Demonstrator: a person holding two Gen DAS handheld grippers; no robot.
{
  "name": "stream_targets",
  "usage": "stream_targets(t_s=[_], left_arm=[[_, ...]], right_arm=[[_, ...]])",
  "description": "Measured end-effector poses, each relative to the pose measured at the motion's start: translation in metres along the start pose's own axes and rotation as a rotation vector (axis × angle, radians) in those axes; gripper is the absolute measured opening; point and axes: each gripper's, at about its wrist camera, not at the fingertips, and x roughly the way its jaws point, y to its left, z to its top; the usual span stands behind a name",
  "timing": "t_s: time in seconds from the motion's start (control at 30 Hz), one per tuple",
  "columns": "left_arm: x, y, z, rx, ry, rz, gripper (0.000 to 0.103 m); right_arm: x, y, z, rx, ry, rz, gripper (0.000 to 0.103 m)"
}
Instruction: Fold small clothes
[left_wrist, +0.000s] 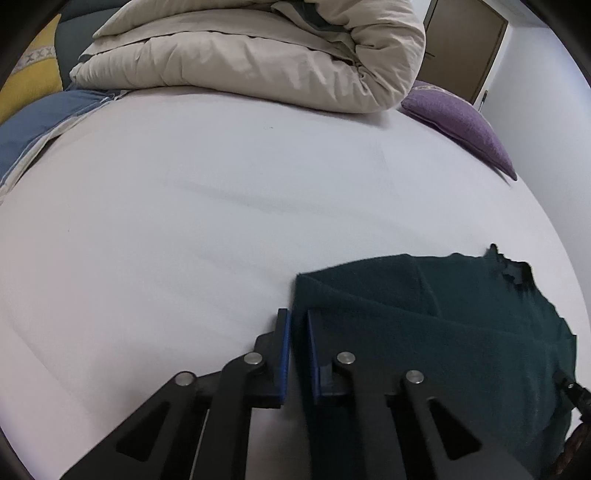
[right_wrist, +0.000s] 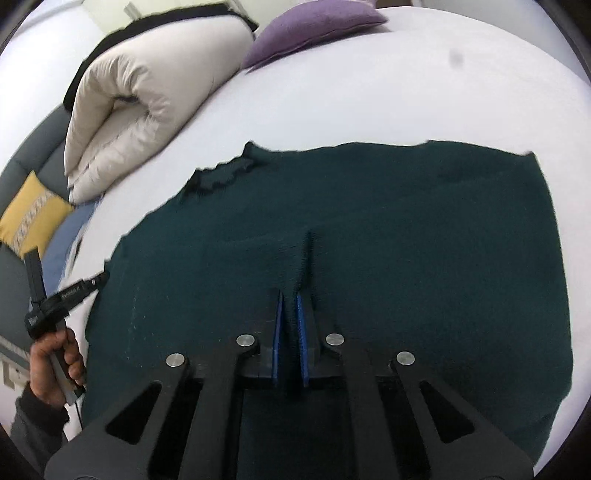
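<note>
A dark green knitted garment (right_wrist: 369, 229) lies spread on the white bed sheet (right_wrist: 406, 85), its scalloped collar at the upper left. My right gripper (right_wrist: 290, 295) is shut on a raised pinch of the garment's fabric near its middle. In the left wrist view the garment (left_wrist: 424, 314) fills the lower right. My left gripper (left_wrist: 295, 317) is shut on the garment's left edge, the cloth passing between its blue pads (left_wrist: 283, 354). The left gripper also shows in the right wrist view (right_wrist: 101, 277), at the garment's left edge, held by a hand.
A rolled beige duvet (left_wrist: 258, 55) lies at the far side of the bed, with a purple cushion (left_wrist: 461, 118) to its right. A blue pillow (left_wrist: 33, 125) and a yellow cushion (left_wrist: 29, 81) sit at the left. A brown door (left_wrist: 465, 44) stands behind.
</note>
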Motion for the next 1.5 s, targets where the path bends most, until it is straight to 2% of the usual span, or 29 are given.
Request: stream_targets(t_s=[0.1, 0.17, 0.23, 0.33, 0.4, 0.47, 0.53, 0.63, 0.7, 0.73, 0.8, 0.87, 0.97, 1.0, 1.03, 1.07, 1.1, 1.13, 1.2, 1.27, 1.33, 1.4, 1.47, 1.5], left_arm=[[0.004, 0.004, -0.001, -0.009, -0.013, 0.006, 0.011], [0.007, 0.005, -0.003, -0.011, -0.019, 0.009, 0.011], [0.006, 0.002, -0.002, 0.008, -0.021, 0.022, 0.011], [-0.005, 0.002, -0.002, 0.017, -0.040, 0.030, 0.015], [-0.022, 0.000, -0.006, 0.026, -0.074, 0.056, 0.015], [-0.045, -0.006, -0.013, 0.049, -0.127, 0.037, 0.015], [-0.059, -0.023, -0.025, 0.124, -0.151, 0.035, 0.015], [-0.056, -0.040, -0.042, 0.217, -0.126, 0.055, 0.015], [-0.034, -0.040, -0.054, 0.265, -0.048, 0.088, 0.017], [-0.029, -0.035, -0.058, 0.263, -0.042, 0.084, 0.019], [-0.032, -0.024, -0.055, 0.237, -0.050, 0.084, 0.032], [-0.036, -0.014, -0.054, 0.222, -0.053, 0.079, 0.034], [-0.036, -0.009, -0.059, 0.231, -0.072, 0.084, 0.038], [-0.035, -0.010, -0.060, 0.232, -0.074, 0.086, 0.039], [-0.034, -0.012, -0.059, 0.234, -0.072, 0.089, 0.040], [-0.036, -0.012, -0.057, 0.235, -0.068, 0.098, 0.041], [-0.040, -0.012, -0.057, 0.233, -0.067, 0.105, 0.042], [-0.047, -0.010, -0.058, 0.227, -0.067, 0.110, 0.041], [-0.069, -0.001, -0.064, 0.199, -0.077, 0.105, 0.041], [-0.098, 0.013, -0.078, 0.153, -0.093, 0.077, 0.043], [-0.121, 0.024, -0.095, 0.125, -0.082, 0.042, 0.052], [-0.146, 0.033, -0.121, 0.107, -0.058, 0.000, 0.070], [-0.167, 0.041, -0.153, 0.098, -0.017, -0.061, 0.074], [-0.174, 0.043, -0.167, 0.094, 0.004, -0.082, 0.077]], right_arm=[[-0.007, -0.007, -0.006, 0.031, -0.037, -0.018, 0.003], [-0.002, -0.020, -0.010, 0.068, -0.031, -0.032, 0.000], [0.000, -0.026, -0.014, 0.076, -0.027, -0.009, 0.000], [-0.010, -0.022, -0.007, 0.061, -0.047, -0.043, 0.001], [-0.028, -0.020, -0.002, 0.106, -0.108, 0.016, 0.005], [-0.042, -0.010, 0.004, 0.084, -0.145, 0.052, 0.006], [-0.044, 0.007, 0.006, 0.029, -0.136, 0.082, 0.006], [-0.029, 0.030, -0.001, -0.063, -0.084, 0.079, 0.006], [-0.002, 0.029, -0.012, -0.063, 0.021, 0.024, 0.006], [0.010, 0.023, -0.017, -0.047, 0.060, 0.000, 0.005], [0.004, 0.009, -0.024, 0.000, 0.009, 0.074, 0.004], [-0.011, 0.006, -0.027, 0.035, 0.000, 0.062, 0.004], [-0.039, 0.012, -0.031, 0.014, -0.075, 0.065, 0.009], [-0.041, 0.013, -0.034, 0.001, -0.080, 0.072, 0.016], [-0.035, 0.012, -0.036, -0.011, -0.053, 0.049, 0.039], [-0.020, 0.008, -0.037, -0.020, 0.009, 0.027, 0.049], [-0.018, 0.007, -0.039, -0.050, -0.002, 0.029, 0.048], [-0.025, 0.010, -0.039, -0.069, -0.015, 0.022, 0.047], [-0.046, 0.008, -0.042, -0.021, -0.011, -0.013, 0.048], [-0.079, 0.006, -0.052, -0.003, -0.052, 0.013, 0.048], [-0.119, 0.004, -0.075, -0.004, -0.099, 0.041, 0.049], [-0.153, -0.002, -0.103, -0.003, -0.101, 0.059, 0.049], [-0.186, -0.010, -0.134, -0.005, -0.110, 0.064, 0.049], [-0.201, -0.017, -0.151, 0.008, -0.110, 0.067, 0.052]])
